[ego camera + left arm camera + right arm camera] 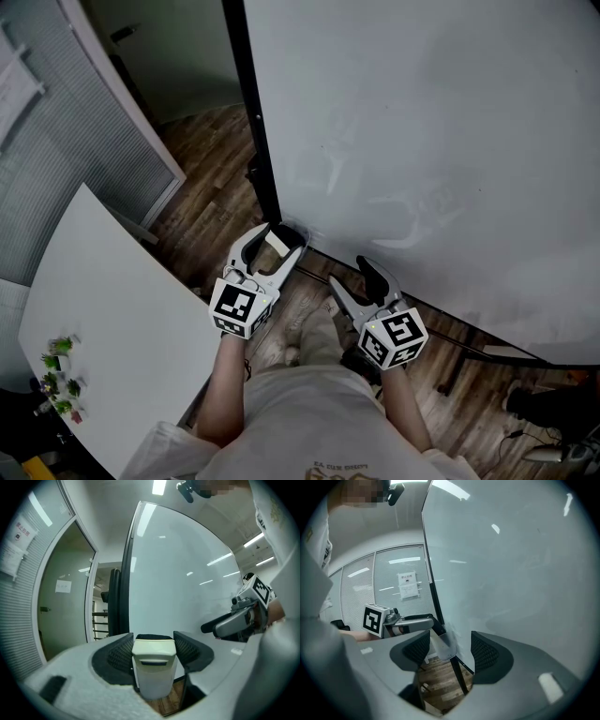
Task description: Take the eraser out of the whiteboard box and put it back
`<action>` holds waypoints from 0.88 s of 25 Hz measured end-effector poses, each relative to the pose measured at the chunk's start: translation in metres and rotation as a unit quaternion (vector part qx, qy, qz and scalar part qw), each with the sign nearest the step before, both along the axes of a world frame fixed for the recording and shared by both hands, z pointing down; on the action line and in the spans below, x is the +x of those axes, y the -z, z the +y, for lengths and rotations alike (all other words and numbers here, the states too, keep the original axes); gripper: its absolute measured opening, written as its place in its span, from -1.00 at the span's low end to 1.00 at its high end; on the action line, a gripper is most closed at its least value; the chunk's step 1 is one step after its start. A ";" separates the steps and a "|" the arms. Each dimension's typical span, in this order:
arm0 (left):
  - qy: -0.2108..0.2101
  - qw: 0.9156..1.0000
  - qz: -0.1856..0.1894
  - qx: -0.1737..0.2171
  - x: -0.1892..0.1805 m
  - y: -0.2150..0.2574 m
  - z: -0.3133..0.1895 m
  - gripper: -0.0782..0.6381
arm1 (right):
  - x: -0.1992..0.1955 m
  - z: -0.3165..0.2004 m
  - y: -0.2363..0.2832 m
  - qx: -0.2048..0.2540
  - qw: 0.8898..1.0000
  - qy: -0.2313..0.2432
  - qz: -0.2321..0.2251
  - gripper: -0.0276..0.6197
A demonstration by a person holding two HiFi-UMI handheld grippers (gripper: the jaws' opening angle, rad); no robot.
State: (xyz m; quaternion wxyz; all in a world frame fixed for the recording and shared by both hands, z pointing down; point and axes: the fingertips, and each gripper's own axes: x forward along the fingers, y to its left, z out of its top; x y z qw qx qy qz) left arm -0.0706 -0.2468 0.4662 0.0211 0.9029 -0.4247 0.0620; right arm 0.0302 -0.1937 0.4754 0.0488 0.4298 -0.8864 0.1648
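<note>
- Left tongs (pixel 153 641) clenched on the eraser (pixel 153 667), out of and near the whiteboard box (pixel 444 645), likely for lowering back in.
- Right tongs (pixel 450 641) released, empty, off to the side, leaving the box free.

dark wood plank floor (pixel 211 159), white table (pixel 112 309) at left, slatted blinds (pixel 56 122)
</note>
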 end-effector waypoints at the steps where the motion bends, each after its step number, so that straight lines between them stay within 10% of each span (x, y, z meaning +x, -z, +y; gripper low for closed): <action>1: -0.001 1.000 -0.001 -0.001 0.001 -0.001 -0.001 -0.04 | 0.000 0.000 0.000 -0.001 1.000 0.001 0.000 -0.06; 22: 0.003 1.000 -0.009 -0.017 0.007 -0.022 -0.008 -0.04 | 0.003 -0.004 -0.004 -0.012 1.000 -0.001 0.004 -0.06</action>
